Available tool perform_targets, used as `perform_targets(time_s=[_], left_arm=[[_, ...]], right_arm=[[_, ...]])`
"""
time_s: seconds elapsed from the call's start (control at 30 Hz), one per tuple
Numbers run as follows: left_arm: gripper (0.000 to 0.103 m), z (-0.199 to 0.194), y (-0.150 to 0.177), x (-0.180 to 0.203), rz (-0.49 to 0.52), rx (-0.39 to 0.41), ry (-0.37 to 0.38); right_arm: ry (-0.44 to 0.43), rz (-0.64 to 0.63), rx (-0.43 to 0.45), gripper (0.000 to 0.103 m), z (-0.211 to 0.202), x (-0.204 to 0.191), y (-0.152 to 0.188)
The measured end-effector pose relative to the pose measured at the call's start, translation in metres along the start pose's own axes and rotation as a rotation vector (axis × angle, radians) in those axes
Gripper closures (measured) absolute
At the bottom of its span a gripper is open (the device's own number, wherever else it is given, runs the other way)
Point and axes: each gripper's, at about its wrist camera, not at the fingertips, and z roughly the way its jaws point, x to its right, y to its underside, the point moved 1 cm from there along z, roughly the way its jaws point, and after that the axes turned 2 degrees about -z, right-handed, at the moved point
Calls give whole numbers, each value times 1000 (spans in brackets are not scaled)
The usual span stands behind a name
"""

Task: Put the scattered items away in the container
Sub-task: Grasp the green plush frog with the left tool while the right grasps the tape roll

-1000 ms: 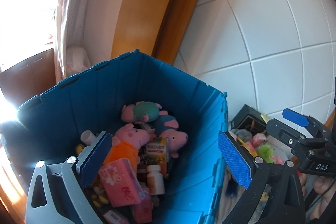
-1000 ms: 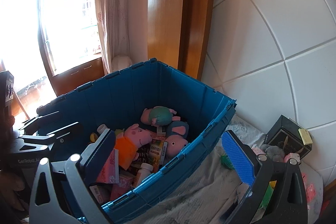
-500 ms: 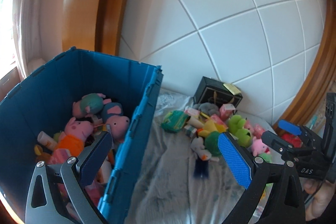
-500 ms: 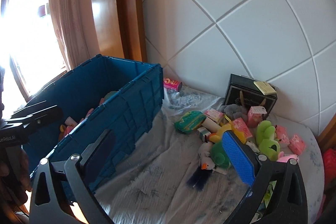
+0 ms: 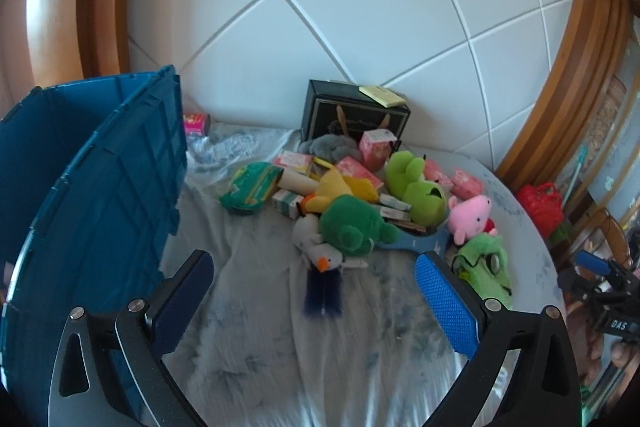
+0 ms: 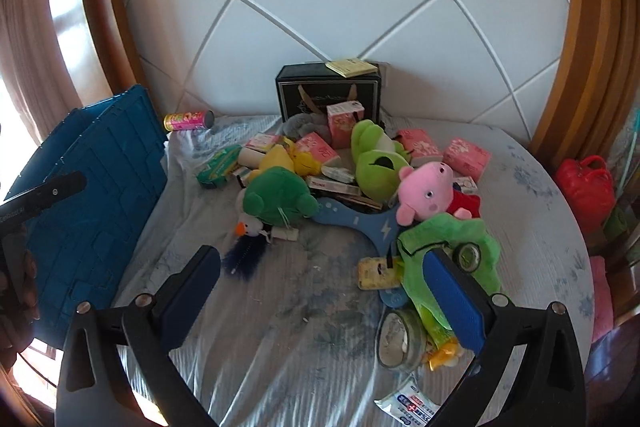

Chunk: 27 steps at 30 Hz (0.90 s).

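Two empty grippers, left gripper (image 5: 312, 301), right gripper (image 6: 324, 291), blue crate (image 5: 100, 187) beside toys

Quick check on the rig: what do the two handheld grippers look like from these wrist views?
Both match: the left gripper and right gripper have black Y-shaped frames with silver screws and blue dimpled finger pads. White lettering, partly readable, marks each body. No sleeves visible.

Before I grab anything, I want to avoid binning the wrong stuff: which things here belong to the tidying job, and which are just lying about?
For the job:
blue container
pink pig plush
dark green plush
light green frog plush
yellow plush
pink tissue packs
tape roll
pink can

Probably just lying about:
black gift box
red bag
bedsheet
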Motion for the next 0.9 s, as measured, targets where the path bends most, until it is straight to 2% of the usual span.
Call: perform_targets(time_s=[0.23, 0.37, 0.57, 0.67, 0.9], left_arm=[[1, 95, 6, 47, 59, -87, 21], [1, 167, 6, 61, 30, -175, 27], [1, 258, -3, 76, 35, -220, -51], [1, 298, -7, 84, 52, -269, -96], [1, 358, -3, 95, 61, -322, -192]], right_arm=[[59, 68, -47, 0, 18, 63, 29], [70, 108, -72, 0, 34, 95, 42], [65, 126, -115, 0, 53, 125, 59], [60, 131, -126, 0, 57, 133, 64], [78, 158, -154, 0, 61, 158, 74]])
